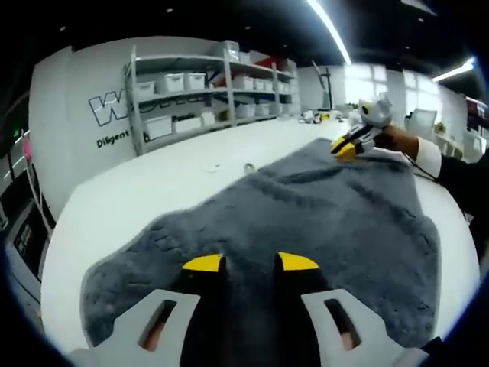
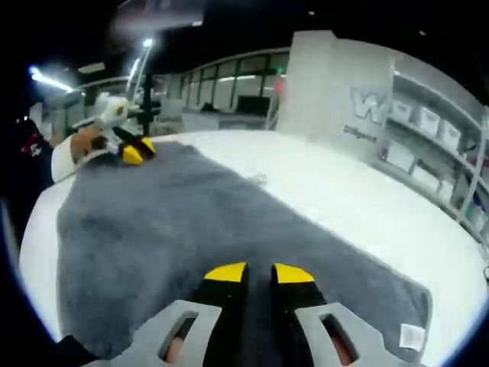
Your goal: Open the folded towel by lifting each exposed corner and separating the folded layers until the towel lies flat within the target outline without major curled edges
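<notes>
- Grey towel [image 1: 306, 222] lies spread across the centre of the white table [image 1: 153, 191].
- Left gripper [image 1: 250, 264], bottom centre, hovers above the towel's near edge, jaws slightly parted, holding nothing.
- Right gripper [image 2: 260, 273], likewise parted, is empty over the towel.

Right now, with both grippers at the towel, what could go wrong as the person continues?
1. The left gripper and right gripper sit at opposite ends of the grey towel; uneven pulling could drag it across the white table.
2. The towel's near edge looks wavy, so it may end up curled.
3. No target outline is visible, so placement cannot be checked.
</notes>
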The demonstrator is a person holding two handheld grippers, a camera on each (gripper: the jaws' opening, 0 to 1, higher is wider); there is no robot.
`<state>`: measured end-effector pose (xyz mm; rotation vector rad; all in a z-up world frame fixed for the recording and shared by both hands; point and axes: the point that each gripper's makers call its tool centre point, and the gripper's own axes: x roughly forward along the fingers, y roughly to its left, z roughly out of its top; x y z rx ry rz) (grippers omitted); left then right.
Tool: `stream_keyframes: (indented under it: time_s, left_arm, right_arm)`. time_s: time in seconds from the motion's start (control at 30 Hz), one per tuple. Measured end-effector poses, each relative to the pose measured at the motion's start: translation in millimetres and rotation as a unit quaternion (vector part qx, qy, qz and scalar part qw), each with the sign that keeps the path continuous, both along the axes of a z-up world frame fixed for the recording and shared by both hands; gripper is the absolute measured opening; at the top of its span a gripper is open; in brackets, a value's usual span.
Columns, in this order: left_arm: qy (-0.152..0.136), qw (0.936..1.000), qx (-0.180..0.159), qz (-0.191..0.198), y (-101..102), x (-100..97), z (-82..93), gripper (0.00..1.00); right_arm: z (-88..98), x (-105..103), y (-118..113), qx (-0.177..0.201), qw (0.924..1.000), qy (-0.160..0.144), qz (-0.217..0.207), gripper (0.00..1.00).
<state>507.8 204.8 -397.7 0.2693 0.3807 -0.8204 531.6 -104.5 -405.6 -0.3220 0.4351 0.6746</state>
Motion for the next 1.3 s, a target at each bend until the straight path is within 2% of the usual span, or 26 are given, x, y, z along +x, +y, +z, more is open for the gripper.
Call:
stream_keyframes:
  time_s: [0.13, 0.33, 0.57, 1.17, 1.3]
  left_arm:
    - [0.005, 0.9999, 0.005, -0.013, -3.5, -4.5, -3.2, 0.23]
    - [0.004, 0.9994, 0.026, -0.022, -6.4, -7.3, -11.2, 0.26]
    - [0.006, 0.9994, 0.026, -0.022, -6.3, -6.4, -13.2, 0.29]
    - [0.007, 0.9995, 0.019, -0.024, -14.4, -8.4, -14.9, 0.28]
    - [0.013, 0.9996, 0.01, -0.022, -16.0, -7.9, -14.2, 0.29]
  right_arm:
    - [-7.7, 4.5, -5.7, -0.003, 0.9999, 0.008, -0.012, 0.17]
    - [-10.0, 7.1, -11.3, 0.016, 0.9995, 0.018, -0.023, 0.18]
    - [-10.4, 5.7, -14.7, 0.04, 0.9985, 0.031, -0.022, 0.18]
    - [-10.5, 0.3, -20.7, 0.042, 0.9984, 0.037, -0.012, 0.2]
    - [-6.8, 1.9, -27.4, 0.018, 0.9995, 0.02, -0.013, 0.26]
